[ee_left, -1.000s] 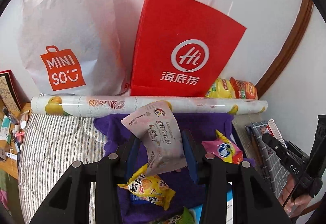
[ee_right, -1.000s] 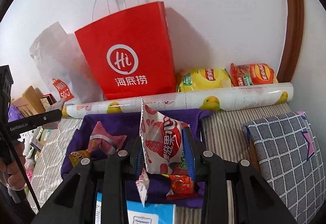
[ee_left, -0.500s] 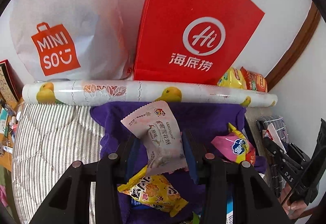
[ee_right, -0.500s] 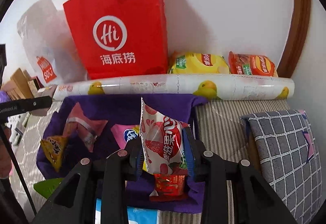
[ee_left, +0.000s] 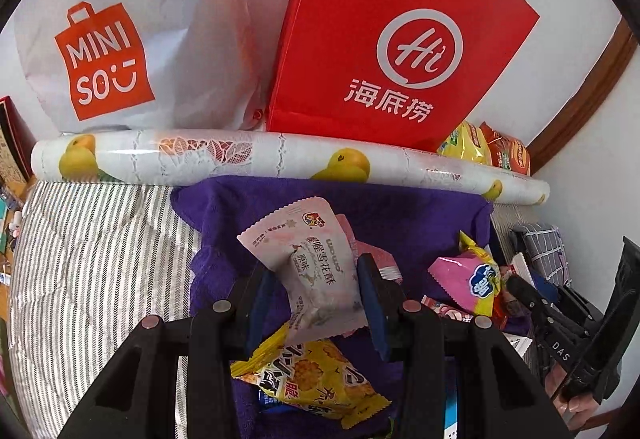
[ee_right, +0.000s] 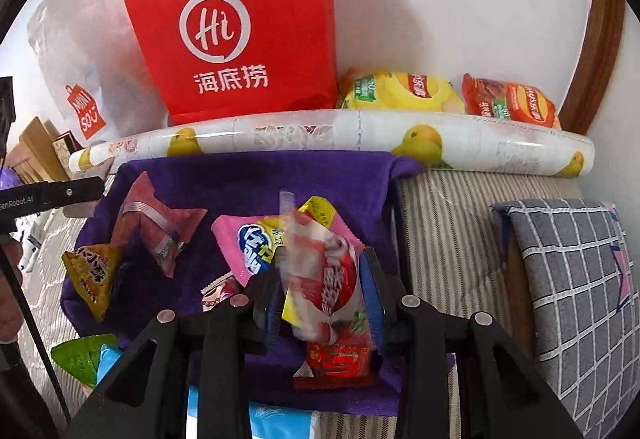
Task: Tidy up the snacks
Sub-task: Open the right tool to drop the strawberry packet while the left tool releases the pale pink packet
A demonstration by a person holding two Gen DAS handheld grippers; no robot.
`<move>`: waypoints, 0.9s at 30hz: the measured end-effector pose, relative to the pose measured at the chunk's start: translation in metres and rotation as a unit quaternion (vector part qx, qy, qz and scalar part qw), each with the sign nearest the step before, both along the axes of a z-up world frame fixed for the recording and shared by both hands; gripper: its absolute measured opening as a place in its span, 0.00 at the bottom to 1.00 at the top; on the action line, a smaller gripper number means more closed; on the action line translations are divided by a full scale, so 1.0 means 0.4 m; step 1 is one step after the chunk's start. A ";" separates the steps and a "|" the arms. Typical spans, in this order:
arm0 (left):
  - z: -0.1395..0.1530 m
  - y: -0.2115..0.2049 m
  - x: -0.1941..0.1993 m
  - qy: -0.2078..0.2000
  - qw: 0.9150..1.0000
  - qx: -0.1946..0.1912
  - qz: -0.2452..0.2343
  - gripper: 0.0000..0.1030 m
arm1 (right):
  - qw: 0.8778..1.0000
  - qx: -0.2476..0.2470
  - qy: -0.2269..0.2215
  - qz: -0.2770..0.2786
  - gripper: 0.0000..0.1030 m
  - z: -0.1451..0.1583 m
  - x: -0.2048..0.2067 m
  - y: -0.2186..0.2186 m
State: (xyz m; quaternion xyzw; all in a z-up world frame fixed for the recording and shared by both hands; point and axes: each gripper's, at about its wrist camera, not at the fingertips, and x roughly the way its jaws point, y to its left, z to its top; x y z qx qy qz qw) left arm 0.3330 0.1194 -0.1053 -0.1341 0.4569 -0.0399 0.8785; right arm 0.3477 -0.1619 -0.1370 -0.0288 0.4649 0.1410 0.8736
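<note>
My left gripper (ee_left: 316,295) is shut on a pale pink snack packet (ee_left: 316,267) and holds it above a purple cloth (ee_left: 400,215). A yellow snack bag (ee_left: 312,375) lies under it and a pink packet (ee_left: 468,279) to the right. My right gripper (ee_right: 324,289) is shut on a red and white snack packet (ee_right: 324,271), blurred, above the same purple cloth (ee_right: 248,179). A pink packet (ee_right: 248,247), a dusky pink packet (ee_right: 160,227), a yellow bag (ee_right: 94,271) and a red packet (ee_right: 340,361) lie on the cloth.
A red paper bag (ee_left: 392,39) and a white Miniso bag (ee_left: 120,39) stand against the wall behind a rolled fruit-print sheet (ee_left: 280,159). Yellow (ee_right: 400,91) and red (ee_right: 512,103) crisp bags lie at the back right. A checked cushion (ee_right: 572,279) lies right.
Both grippers have moved forward and lower toward the cloth, each with its packet. The red bag now looms larger. The right packet has tilted and blurred.
</note>
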 end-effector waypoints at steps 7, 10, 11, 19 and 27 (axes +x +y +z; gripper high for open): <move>-0.015 0.003 0.000 0.010 1.000 -0.001 -0.001 0.39 | 1.000 0.021 -0.011 0.008 0.40 0.017 -0.012 0.006; -0.021 0.000 -0.003 0.013 1.000 -0.001 -0.003 0.39 | 0.999 0.030 -0.011 0.013 0.40 0.021 -0.017 0.008; -0.024 -0.001 -0.004 0.015 1.000 0.000 -0.003 0.39 | 0.999 0.030 -0.012 0.014 0.40 0.023 -0.019 0.010; -0.034 -0.005 -0.005 0.021 1.000 -0.002 -0.009 0.39 | 0.999 0.039 -0.027 0.023 0.41 0.042 -0.033 0.018; -0.047 -0.015 -0.004 0.028 0.999 -0.003 -0.017 0.39 | 0.999 0.040 -0.029 0.022 0.41 0.048 -0.037 0.020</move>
